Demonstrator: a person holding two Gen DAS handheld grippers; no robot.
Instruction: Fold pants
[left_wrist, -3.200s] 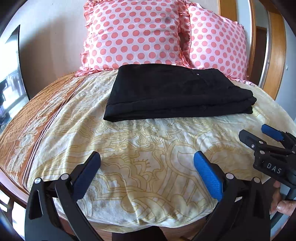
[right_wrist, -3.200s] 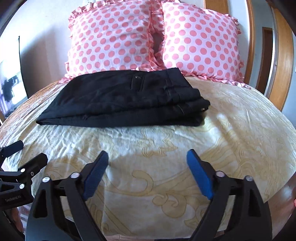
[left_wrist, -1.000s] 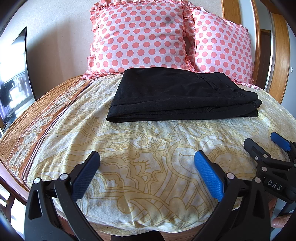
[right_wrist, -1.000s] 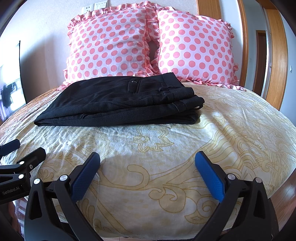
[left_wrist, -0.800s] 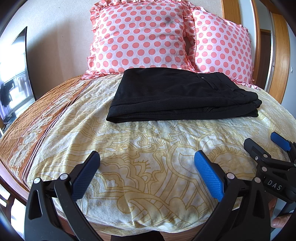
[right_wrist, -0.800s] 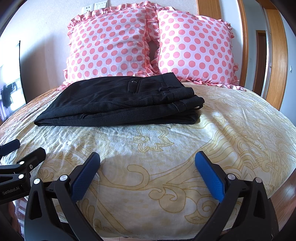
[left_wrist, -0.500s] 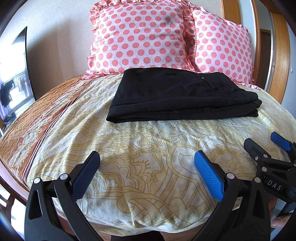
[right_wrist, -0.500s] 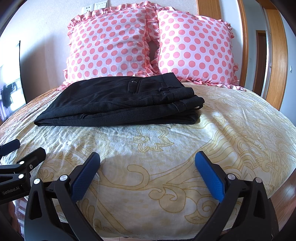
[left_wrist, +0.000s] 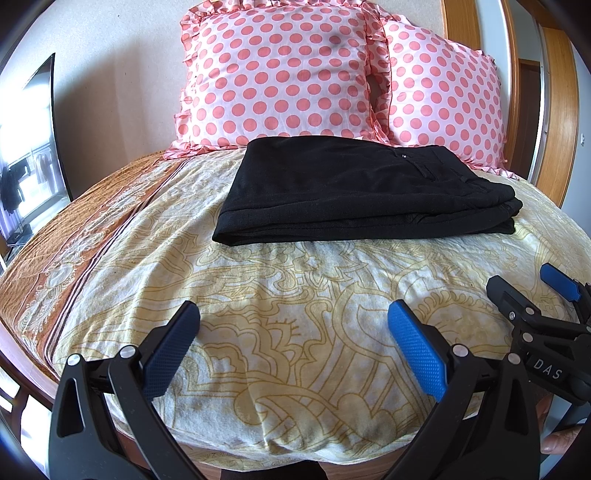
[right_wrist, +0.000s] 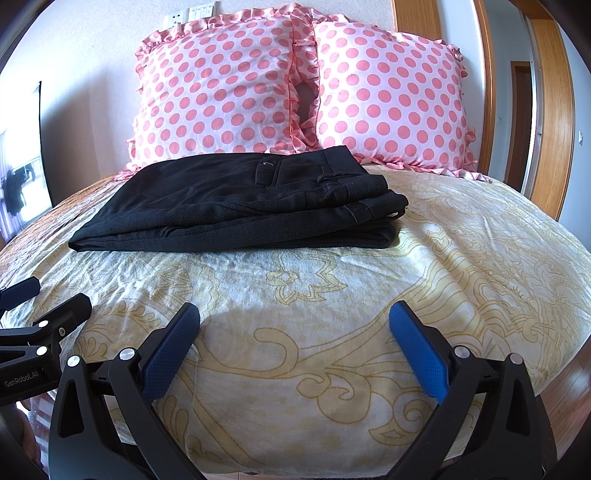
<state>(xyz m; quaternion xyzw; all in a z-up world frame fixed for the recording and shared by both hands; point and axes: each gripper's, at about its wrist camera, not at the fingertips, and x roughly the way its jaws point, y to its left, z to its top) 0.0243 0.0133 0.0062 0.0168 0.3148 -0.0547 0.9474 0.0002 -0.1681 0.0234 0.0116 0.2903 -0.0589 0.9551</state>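
Folded black pants (left_wrist: 354, 195) lie on the bedspread (left_wrist: 295, 295) before two polka-dot pillows (right_wrist: 229, 92), both the left gripper (left_wrist: 293, 343) and right gripper (right_wrist: 294, 343) spread wide, empty.

White letters "DAS" stand on the black body of the right gripper (left_wrist: 532, 291), seen just right of the left gripper's (left_wrist: 293, 332) blue fingers. "GenRobot.AI" is printed on the left gripper's body, left of the right gripper's fingers.

A bed (right_wrist: 332, 295) with a yellow patterned cover stands against a pale wall (right_wrist: 92, 55). Two pink dotted pillows (right_wrist: 221, 92) lean at its head. Wooden door frames (right_wrist: 554, 129) rise at right; a bright window (left_wrist: 22, 177) glows left.
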